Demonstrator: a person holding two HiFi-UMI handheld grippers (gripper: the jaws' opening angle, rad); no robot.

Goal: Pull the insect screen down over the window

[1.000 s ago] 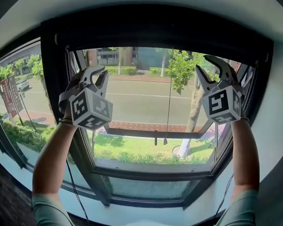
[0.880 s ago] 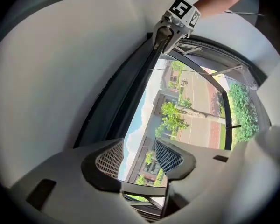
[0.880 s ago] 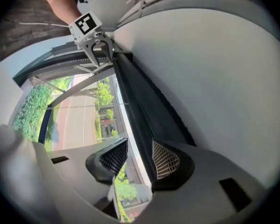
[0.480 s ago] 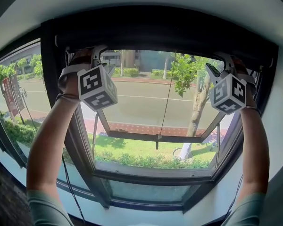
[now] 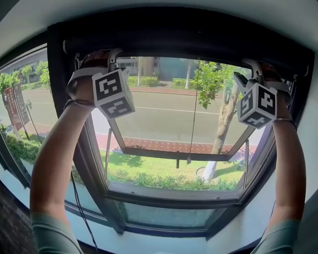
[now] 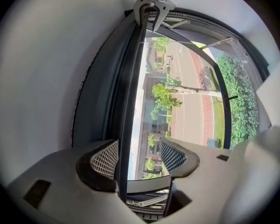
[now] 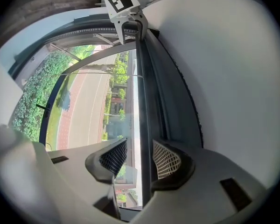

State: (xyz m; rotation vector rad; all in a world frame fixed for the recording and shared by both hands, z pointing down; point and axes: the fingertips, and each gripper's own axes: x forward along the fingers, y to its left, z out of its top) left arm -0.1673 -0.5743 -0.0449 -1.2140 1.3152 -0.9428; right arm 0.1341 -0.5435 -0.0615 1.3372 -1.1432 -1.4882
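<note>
The insect screen's dark pull bar (image 5: 185,53) runs along the top of the window under the black housing. Both grippers are raised to it. My left gripper (image 5: 107,61) is at the bar's left end. In the left gripper view the bar (image 6: 130,101) passes between the jaws of my left gripper (image 6: 137,157), close to the left pad, with a gap on the other side. My right gripper (image 5: 248,74) is at the right end. Its jaws (image 7: 141,158) straddle the bar (image 7: 142,101) without pressing it. Both pairs of jaws have just been opening.
A thin pull cord (image 5: 194,115) hangs down the middle of the pane to a small toggle (image 5: 189,160). The dark window frame (image 5: 90,157) stands below my left arm and an outward-tilted sash (image 5: 175,153) lies beyond. White wall surrounds the opening.
Both grippers rose from in front of the glass to the dark bar at the top and rolled. The left jaws opened from shut; the right jaws spread a little wider.
</note>
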